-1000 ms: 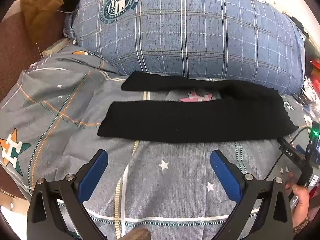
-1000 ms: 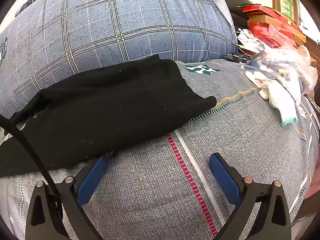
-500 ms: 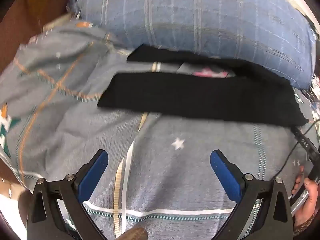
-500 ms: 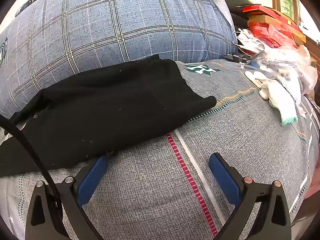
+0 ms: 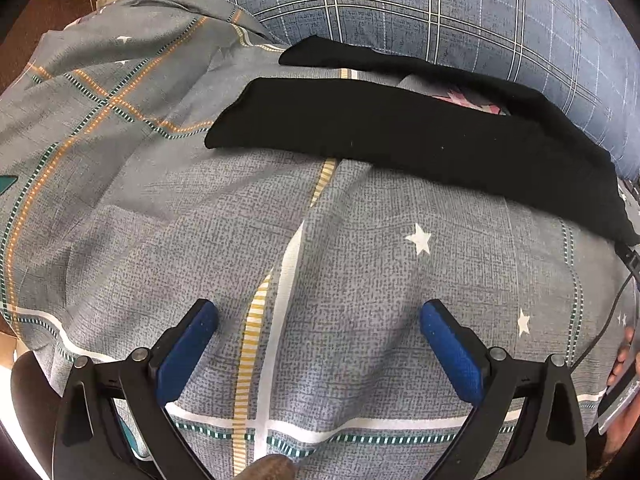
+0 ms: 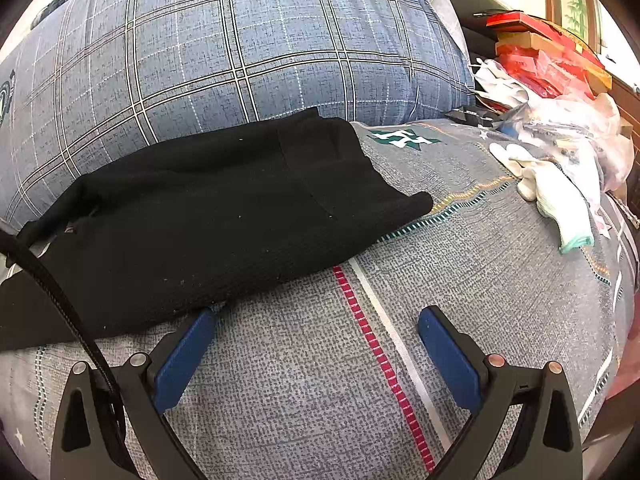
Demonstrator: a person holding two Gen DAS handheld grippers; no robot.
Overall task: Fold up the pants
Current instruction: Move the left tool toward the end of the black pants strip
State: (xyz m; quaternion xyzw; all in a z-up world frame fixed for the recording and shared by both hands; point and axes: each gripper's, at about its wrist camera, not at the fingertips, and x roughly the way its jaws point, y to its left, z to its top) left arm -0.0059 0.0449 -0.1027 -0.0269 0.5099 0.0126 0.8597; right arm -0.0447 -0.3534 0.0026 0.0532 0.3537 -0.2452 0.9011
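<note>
Black pants lie spread across a grey patterned bedsheet, legs pointing left, far leg tucked against a blue plaid pillow; a strip of sheet shows between the two legs. Waist end sits to the right, seen close in the right wrist view. Nothing folded yet, by the look of it. Left gripper released, jaws wide, empty, over bare sheet, well short of the near leg's cuff. Right gripper also released and empty; its left finger sits just at the near hem of the pants, whether touching or not I cannot tell. Risks from here, as judgement: the sheet is soft and rumpled, so a low pinch may take bedsheet along with the pants and drag both. Fabric is thick and dark, layers hard to tell apart, so a grip may catch only the top layer, and the fold would then come out skewed. The far leg is wedged against the pillow and may snag when lifted. A black cable crosses the right view over the pants and could tangle in the cloth. White gloves and clutter to the right lie near enough to be swept if the waist swings that way.
</note>
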